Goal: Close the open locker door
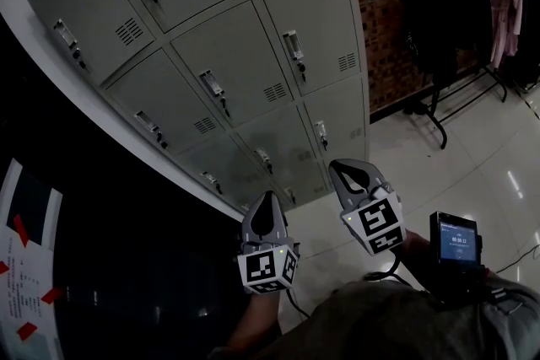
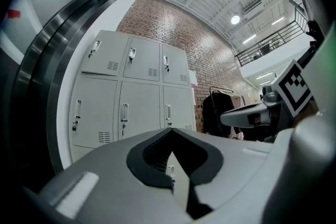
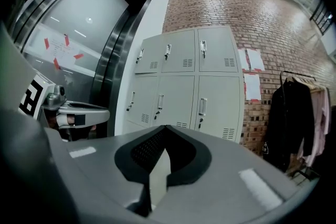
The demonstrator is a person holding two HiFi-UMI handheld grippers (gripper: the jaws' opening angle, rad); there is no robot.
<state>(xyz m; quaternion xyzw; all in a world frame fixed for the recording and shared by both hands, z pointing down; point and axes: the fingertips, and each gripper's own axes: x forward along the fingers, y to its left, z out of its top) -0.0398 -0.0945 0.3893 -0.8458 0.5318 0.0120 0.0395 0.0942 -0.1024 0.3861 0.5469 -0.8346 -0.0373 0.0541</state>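
left hand-held gripper (image 1: 267,198): jaws together, nothing held
right hand-held gripper (image 1: 354,171): jaws together, nothing held
lockers (image 1: 245,55): against brick wall (image 1: 384,29), ahead of both grippers, untouched; visible doors flush shut

Grippers x2 (image 1: 268,195) (image 1: 339,165), locker bank x1 (image 1: 253,55), rack x1 (image 1: 460,88)

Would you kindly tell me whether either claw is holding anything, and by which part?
Nothing is held: the left claw and the right claw are both shut, empty.

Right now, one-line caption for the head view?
Left gripper and right gripper, both shut and empty, held short of the lockers; clothes rack at right.
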